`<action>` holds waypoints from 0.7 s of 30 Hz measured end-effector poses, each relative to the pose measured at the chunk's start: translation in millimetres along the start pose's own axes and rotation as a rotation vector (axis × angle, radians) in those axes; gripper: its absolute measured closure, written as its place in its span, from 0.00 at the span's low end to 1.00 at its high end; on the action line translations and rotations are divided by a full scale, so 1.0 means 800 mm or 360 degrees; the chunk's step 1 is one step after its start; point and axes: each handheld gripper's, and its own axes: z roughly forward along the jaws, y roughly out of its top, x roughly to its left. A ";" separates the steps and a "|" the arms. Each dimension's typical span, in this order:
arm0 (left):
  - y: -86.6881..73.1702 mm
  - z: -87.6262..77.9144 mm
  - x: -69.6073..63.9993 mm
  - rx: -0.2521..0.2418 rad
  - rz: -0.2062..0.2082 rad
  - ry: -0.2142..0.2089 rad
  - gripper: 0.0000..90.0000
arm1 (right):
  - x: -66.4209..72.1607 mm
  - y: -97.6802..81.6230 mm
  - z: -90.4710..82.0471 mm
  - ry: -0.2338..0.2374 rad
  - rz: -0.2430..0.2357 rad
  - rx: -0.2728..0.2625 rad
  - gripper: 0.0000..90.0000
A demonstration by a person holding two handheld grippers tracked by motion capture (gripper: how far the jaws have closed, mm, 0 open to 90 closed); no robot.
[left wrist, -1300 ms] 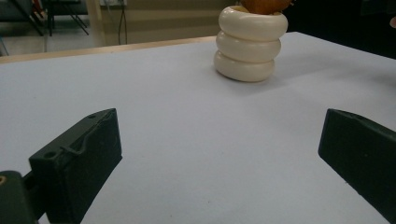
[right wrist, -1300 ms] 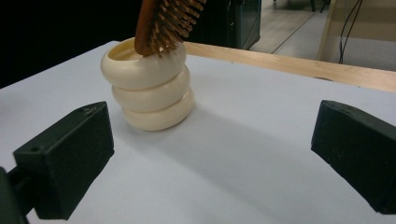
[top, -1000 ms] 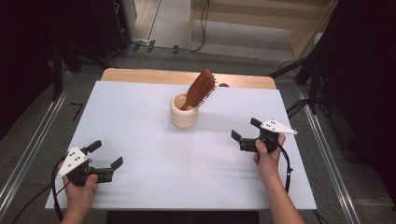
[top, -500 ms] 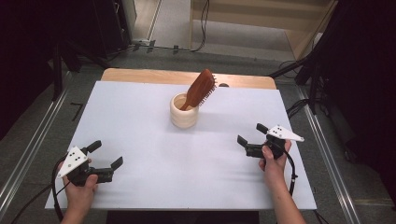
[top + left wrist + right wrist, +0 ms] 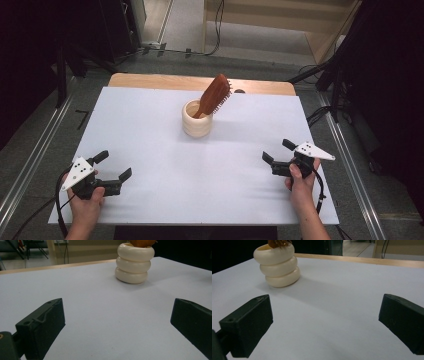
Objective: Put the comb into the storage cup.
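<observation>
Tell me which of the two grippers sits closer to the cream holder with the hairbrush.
The right gripper looks closer to the cream holder; the left gripper sits farther back near the table's front edge. Both are open and empty, and the hairbrush leans in the holder.

Glossy cream ceramic-looking cup (image 5: 197, 119), reddish wood brush (image 5: 214, 95), matt white tabletop (image 5: 150, 130), matt blk plastic jaws.

Cream ribbed cup (image 5: 279, 267), spread fingers (image 5: 249, 322), white table (image 5: 342, 302)

Bare white table (image 5: 150, 125) all round, lone obstacle the ringed cup (image 5: 197, 120) (hairbrush (image 5: 215, 95) leaning out)
</observation>
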 end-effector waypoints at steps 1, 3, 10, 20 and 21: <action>0.000 0.000 0.000 -0.0001 -0.0002 0.0001 0.00 | -0.001 -0.001 -0.002 -0.0003 0.0006 0.0004 0.00; 0.000 0.000 0.000 0.0000 -0.0001 0.0001 0.00 | -0.002 -0.005 -0.005 -0.0006 0.0015 0.0010 0.00; 0.000 0.000 0.000 -0.0002 0.0006 -0.0002 0.00 | -0.009 -0.014 -0.016 -0.0024 0.0010 0.0006 0.00; 0.000 0.000 0.000 0.0000 0.0009 -0.0003 0.00 | -0.016 -0.024 -0.031 -0.0046 0.0012 0.0010 0.00; 0.000 0.000 0.000 0.0000 0.0009 -0.0003 0.00 | -0.016 -0.024 -0.032 -0.0047 0.0018 0.0011 0.00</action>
